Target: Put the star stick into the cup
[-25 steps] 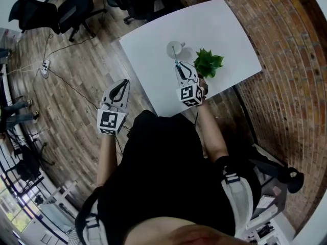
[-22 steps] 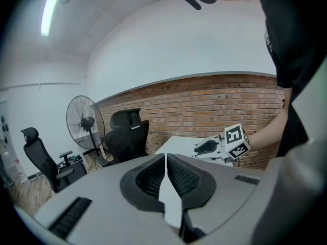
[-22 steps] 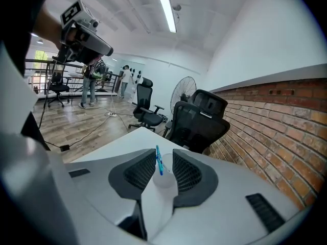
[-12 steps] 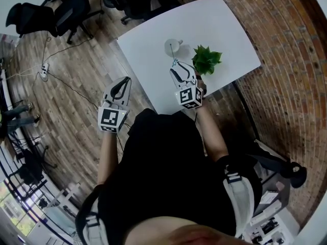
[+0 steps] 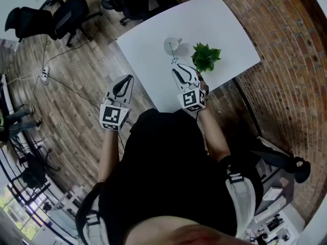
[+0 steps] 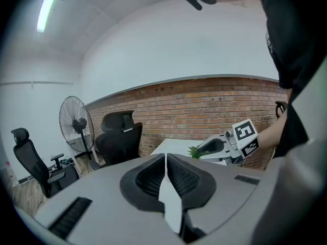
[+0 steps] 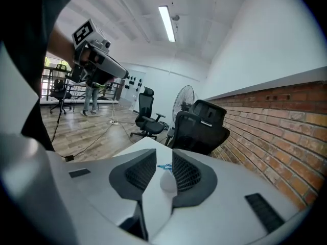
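On the white table [image 5: 148, 40] stands a small white cup [image 5: 173, 46]. The star stick [image 5: 173, 56] leans out of it, its blue star end towards me. My right gripper [image 5: 176, 69] hovers just short of that star, its jaws apart and closing, with nothing pressed between them. In the right gripper view the cup [image 7: 168, 182] and the blue star [image 7: 164, 166] show through the gap of that gripper [image 7: 164, 160], beyond its tips. My left gripper [image 5: 127, 79] hangs off the table's left edge over the floor, shut and empty [image 6: 166, 157].
A green potted plant [image 5: 206, 58] stands right of the cup, close to the right gripper. Black office chairs [image 5: 76, 9] stand beyond the table, a fan [image 6: 76, 126] further off. A cable [image 5: 66, 83] lies on the wooden floor. A brick wall [image 5: 286, 60] runs on the right.
The right gripper's jaws have let go of the stick, which stays leaning in the cup. That gripper has drawn back a little towards me. The left gripper has barely moved.
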